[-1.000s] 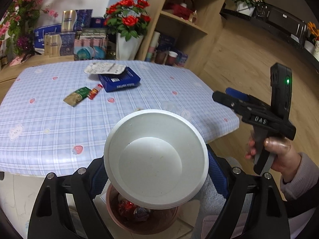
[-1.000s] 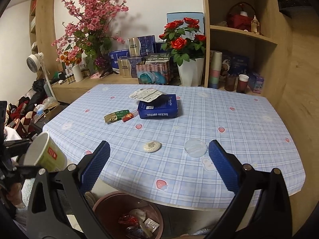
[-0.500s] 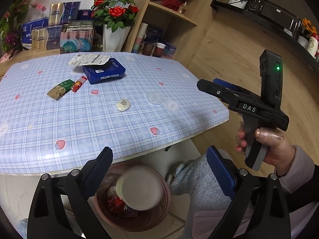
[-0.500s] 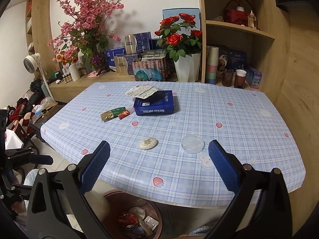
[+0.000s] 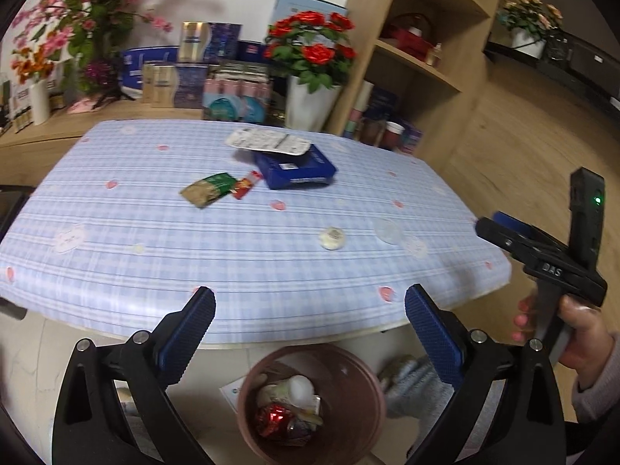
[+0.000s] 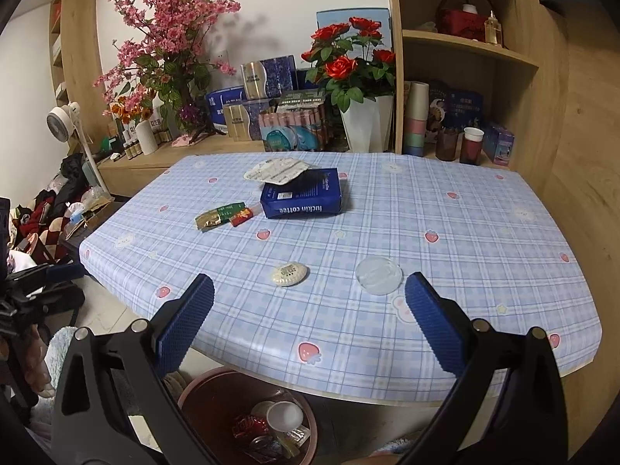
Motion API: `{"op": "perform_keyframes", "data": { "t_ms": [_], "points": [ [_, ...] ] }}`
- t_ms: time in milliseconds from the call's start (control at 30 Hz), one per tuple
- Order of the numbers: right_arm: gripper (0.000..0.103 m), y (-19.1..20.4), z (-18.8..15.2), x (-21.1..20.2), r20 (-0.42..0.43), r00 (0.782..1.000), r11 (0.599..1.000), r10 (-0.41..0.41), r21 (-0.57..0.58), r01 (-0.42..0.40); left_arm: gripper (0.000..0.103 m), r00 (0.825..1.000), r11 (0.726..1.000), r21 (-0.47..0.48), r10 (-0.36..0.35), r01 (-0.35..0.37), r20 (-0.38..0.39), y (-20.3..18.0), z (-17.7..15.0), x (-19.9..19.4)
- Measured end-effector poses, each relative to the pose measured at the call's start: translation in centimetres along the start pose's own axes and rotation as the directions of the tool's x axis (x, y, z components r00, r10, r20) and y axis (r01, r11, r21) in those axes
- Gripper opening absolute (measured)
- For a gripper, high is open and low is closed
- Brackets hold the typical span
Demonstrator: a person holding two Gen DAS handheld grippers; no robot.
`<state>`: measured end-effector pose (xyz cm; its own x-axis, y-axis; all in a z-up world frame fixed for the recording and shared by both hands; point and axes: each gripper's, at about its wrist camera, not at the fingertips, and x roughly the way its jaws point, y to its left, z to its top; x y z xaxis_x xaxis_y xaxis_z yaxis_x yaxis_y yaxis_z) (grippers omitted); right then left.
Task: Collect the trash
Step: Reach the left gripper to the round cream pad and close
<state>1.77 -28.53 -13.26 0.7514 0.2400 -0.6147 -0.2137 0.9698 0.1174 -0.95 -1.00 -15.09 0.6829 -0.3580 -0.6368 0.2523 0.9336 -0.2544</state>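
The left gripper (image 5: 309, 333) hung over the round reddish-brown plastic waste bin (image 5: 350, 368), its jaws opening wide with nothing between them. Inside the bin lay a white paper cup (image 5: 298, 387) among crumpled red foil (image 5: 273, 418) and other scraps. The right gripper (image 6: 309, 319) hovered just above the bin too, jaws spread apart and empty, held by a hand (image 5: 577, 333) seen off to the bin's right. Beyond the bin stood the table with the blue checked cloth (image 6: 465, 232). Nearest the bin on it sat a small round white puck (image 6: 289, 274) and a clear round plastic lid (image 6: 379, 276). Farther from the bin lay a green-and-gold sachet (image 6: 219, 215), a small red packet (image 6: 242, 217), and a dark blue coffee box (image 6: 304, 193) with a silvery blister sheet (image 6: 277, 170) on top.
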Motion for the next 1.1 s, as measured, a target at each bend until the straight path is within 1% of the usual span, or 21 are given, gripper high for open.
{"op": "perform_keyframes", "data": {
  "t_ms": [167,333,467,533,633,700,900,967,1033,1100],
  "points": [
    [0.097,-0.7,-0.4,1.1,-0.021,1.000,1.000,0.020,0.024,-0.019,0.096,1.000,0.998,-0.047,0.029,-0.030,-0.010,1.4,-0.1,0.7],
    [0.097,-2.2,-1.0,2.9,-0.088,0.995,0.996,0.044,0.080,-0.037,0.096,0.998,0.998,-0.048,0.040,-0.042,-0.043,1.7,0.1,2.4],
    [0.097,-3.5,-1.7,4.9,-0.159,0.987,0.994,0.036,0.106,-0.019,0.096,0.997,0.999,-0.036,0.031,-0.033,-0.075,1.5,0.3,4.3],
    [0.097,-4.1,-2.0,5.7,-0.181,0.983,0.995,0.029,0.103,-0.010,0.096,0.995,0.999,-0.013,0.028,-0.030,-0.094,1.0,0.6,5.6],
    [0.097,-4.8,-2.3,6.7,-0.192,0.981,0.995,-0.010,0.094,0.028,0.096,0.992,1.000,0.023,0.018,-0.016,-0.122,0.3,1.1,7.8],
    [0.097,-5.5,-2.4,7.4,-0.199,0.980,0.994,-0.014,0.102,0.035,0.096,0.990,0.999,0.047,0.010,-0.003,-0.143,-0.3,1.4,9.5],
    [0.097,-7.4,-2.3,9.1,-0.216,0.976,0.992,-0.040,0.112,0.066,0.096,0.982,0.991,0.118,-0.037,0.059,-0.184,-2.2,3.2,15.5],
    [0.097,-8.2,-2.1,9.8,-0.223,0.974,0.990,-0.036,0.125,0.066,0.096,0.970,0.982,0.174,-0.024,0.068,-0.241,-3.2,3.6,18.4],
    [0.097,-8.9,-1.9,10.3,-0.224,0.974,0.987,-0.026,0.146,0.060,0.090,0.961,0.971,0.224,-0.022,0.086,-0.276,-4.2,3.9,20.5],
    [0.097,-9.8,-1.4,11.1,-0.225,0.974,0.983,-0.024,0.172,0.064,0.087,0.955,0.959,0.266,-0.019,0.102,-0.296,-4.8,4.0,22.2]
  ]
}}
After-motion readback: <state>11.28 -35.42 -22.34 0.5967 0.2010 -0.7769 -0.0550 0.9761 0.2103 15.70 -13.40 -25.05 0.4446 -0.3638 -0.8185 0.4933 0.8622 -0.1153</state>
